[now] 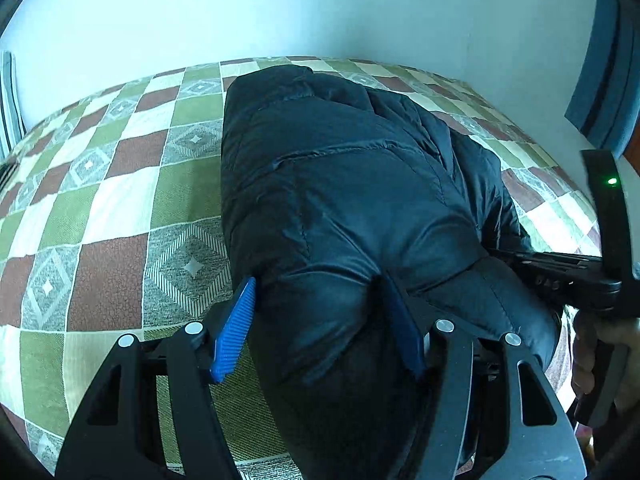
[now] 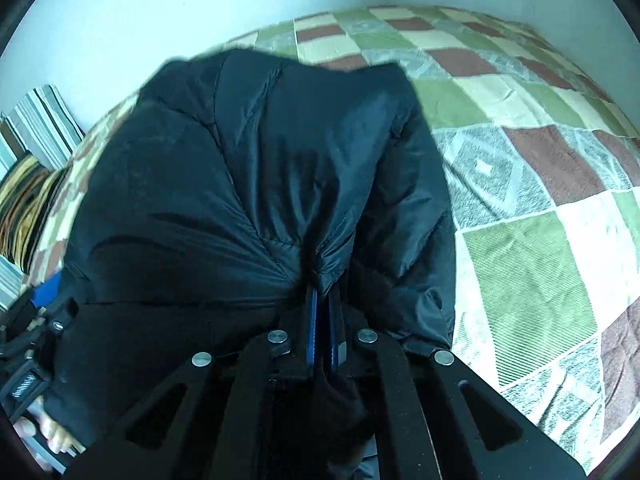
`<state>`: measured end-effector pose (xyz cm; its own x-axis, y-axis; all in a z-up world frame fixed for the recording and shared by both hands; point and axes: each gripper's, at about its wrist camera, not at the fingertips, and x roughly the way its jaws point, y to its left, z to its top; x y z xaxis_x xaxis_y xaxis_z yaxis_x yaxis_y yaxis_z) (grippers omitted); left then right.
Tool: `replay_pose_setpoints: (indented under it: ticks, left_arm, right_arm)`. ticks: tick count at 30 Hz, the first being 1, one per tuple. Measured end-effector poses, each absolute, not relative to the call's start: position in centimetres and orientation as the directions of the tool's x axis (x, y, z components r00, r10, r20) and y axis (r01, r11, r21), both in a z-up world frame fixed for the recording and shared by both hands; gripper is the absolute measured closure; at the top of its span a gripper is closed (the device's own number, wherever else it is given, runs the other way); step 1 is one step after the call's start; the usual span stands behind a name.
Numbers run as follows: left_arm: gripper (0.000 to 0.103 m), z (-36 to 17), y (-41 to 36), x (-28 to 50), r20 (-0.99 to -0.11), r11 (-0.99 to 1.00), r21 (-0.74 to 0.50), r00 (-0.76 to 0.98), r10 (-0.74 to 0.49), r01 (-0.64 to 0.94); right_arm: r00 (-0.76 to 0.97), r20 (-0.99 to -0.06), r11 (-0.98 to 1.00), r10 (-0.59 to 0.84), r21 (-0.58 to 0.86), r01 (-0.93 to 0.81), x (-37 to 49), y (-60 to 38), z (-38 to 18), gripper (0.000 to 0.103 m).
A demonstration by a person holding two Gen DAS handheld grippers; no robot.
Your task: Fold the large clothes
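Jacket (image 1: pixel 344 184) bunched between left tool (image 1: pixel 320 328) pads; right tool (image 2: pixel 325 320) pinching fabric.

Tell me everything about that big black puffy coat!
The black coat is puffy and quilted, with shiny, slippery-looking fabric and stitched seams. It lies bunched and partly folded on a checkered bedspread. The left tongs hold a thick fold between blue pads; the right tongs pinch a gathered bit tightly.
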<state>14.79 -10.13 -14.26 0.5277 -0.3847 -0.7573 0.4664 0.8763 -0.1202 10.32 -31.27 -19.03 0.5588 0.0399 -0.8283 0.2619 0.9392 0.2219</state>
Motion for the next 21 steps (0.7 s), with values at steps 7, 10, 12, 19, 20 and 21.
replay_pose_setpoints:
  ticks: [7,10,12,19,20,21]
  left_arm:
    - [0.04,-14.3,-10.2,14.6,-0.758,0.875,-0.128,0.524,-0.389,0.466]
    - [0.04,-14.3,-10.2,14.7,-0.758,0.876,-0.131,0.523,-0.39,0.463]
    - [0.04,-14.3,-10.2,14.7,-0.757,0.877,-0.129,0.525,-0.389,0.463]
    - [0.04,-14.4,-10.3,14.6,-0.756,0.877,-0.119,0.53,-0.384,0.465]
    - [0.04,-14.4,-10.4,14.5,-0.754,0.876,-0.115,0.533,-0.384,0.469]
    - [0.04,-14.4,-10.5,14.4,-0.753,0.875,-0.109,0.535,-0.382,0.471]
  right_arm:
    - [0.628,-0.778,0.948,-0.03,0.177,0.263,6.1,-30.3,-13.8,0.095]
    - [0.628,-0.777,0.957,-0.028,0.161,0.243,4.7,-30.0,-13.4,0.095]
    - [0.621,-0.783,0.962,-0.029,0.148,0.231,4.1,-29.8,-13.6,0.095]
    - [0.545,-0.836,0.971,-0.065,0.073,0.227,5.6,-29.8,-17.4,0.095]
    - [0.535,-0.842,0.971,-0.062,0.073,0.228,5.9,-29.7,-18.2,0.095]
    - [0.531,-0.845,0.97,-0.063,0.073,0.231,6.3,-29.8,-19.1,0.095]
